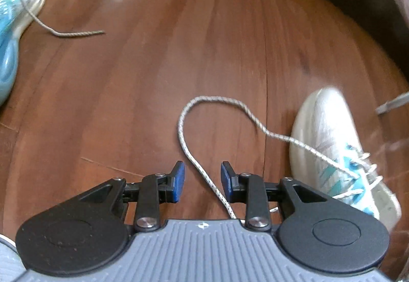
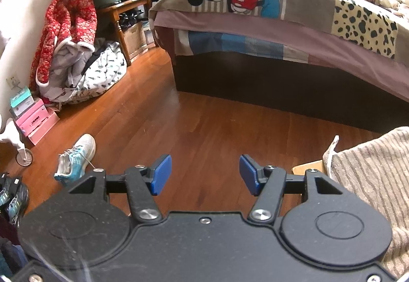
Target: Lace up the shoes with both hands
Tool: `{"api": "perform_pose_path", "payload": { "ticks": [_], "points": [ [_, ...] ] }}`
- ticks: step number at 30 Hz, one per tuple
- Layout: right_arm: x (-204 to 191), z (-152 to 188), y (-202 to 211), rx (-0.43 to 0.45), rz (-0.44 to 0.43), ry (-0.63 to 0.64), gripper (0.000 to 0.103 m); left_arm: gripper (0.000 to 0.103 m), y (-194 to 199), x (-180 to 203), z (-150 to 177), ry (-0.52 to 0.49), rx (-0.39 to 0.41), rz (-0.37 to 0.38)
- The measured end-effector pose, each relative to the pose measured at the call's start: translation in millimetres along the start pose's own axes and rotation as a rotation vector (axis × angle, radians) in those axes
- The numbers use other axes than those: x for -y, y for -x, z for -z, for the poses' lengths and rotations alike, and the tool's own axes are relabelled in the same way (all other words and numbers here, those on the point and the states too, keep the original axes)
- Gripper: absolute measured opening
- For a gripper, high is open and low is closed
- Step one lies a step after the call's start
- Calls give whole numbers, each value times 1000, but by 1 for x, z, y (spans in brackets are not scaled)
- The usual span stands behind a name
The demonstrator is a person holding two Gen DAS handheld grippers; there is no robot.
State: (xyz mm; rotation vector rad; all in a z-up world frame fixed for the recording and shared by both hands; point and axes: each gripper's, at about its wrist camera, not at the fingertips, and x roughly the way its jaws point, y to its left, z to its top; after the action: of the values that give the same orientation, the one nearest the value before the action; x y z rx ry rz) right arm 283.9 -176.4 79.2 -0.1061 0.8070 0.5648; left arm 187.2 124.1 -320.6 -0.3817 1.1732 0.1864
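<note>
Presently left tool [image 1: 202, 181] stands narrow, lace [image 1: 190, 154] passing loose between its pads, ungripped; right tool [image 2: 204, 174] wide, empty, above floor [image 2: 204, 133].

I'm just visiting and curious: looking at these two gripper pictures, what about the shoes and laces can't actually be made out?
- Left wrist view: the near shoe is motion-blurred, so its eyelets are unclear.
- Left wrist view: the lace runs between the open left gripper and vanishes under its body; its end is hidden.
- Left wrist view: the far shoe is cut by the left edge.
- Right wrist view: the shoe is too small to judge its lacing; the right gripper is empty.
</note>
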Motion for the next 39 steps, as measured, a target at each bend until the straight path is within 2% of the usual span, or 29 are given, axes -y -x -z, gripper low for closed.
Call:
{"api": "perform_pose_path", "payload": {
  "ticks": [2,4,7,8,10,11,14,17,19,22,23,25,27,29,32,36,39],
  "points": [
    [3,0,0,-3,-1,-6,58,28,-4,10,0,-39,-4,-55],
    [7,1,0,-7,-3,-12,58,0,-7,20,1,-94,-1,-110],
    [8,1,0,-9,-9,-11,58,0,-6,15,-2,-68,21,-114],
    [8,1,1,-8,-12,-10,58,0,-4,3,-5,9,39,-101],
    [8,0,2,-3,-17,-7,58,0,1,-38,-13,255,73,-57],
    [7,0,4,1,-19,-7,58,0,3,-54,-17,329,78,-42],
    [6,-1,9,12,-28,-4,58,2,0,-63,-31,167,-5,-57],
    [4,-4,14,28,-30,-3,58,15,15,-52,-43,-98,-30,-7],
    [3,-6,16,39,-33,-4,58,22,25,-31,-47,-339,-24,13],
    [-1,-8,19,50,-37,-1,58,23,33,14,-28,-809,-75,122],
    [0,-8,19,50,-37,-2,58,23,34,28,-16,-977,-83,122],
    [0,-8,19,48,-39,-3,58,23,31,46,7,-1202,-115,100],
    [1,-7,19,47,-40,-5,58,23,26,55,21,-1323,-137,135],
    [2,-7,19,46,-41,-7,58,23,21,61,33,-1404,-149,137],
    [3,-6,19,43,-43,-10,58,23,14,66,37,-1444,-176,152],
    [4,-5,19,41,-45,-13,58,23,0,68,39,-1475,-233,117],
    [5,-4,19,39,-47,-16,58,21,-4,65,31,-1437,-271,136]
  ]
}}
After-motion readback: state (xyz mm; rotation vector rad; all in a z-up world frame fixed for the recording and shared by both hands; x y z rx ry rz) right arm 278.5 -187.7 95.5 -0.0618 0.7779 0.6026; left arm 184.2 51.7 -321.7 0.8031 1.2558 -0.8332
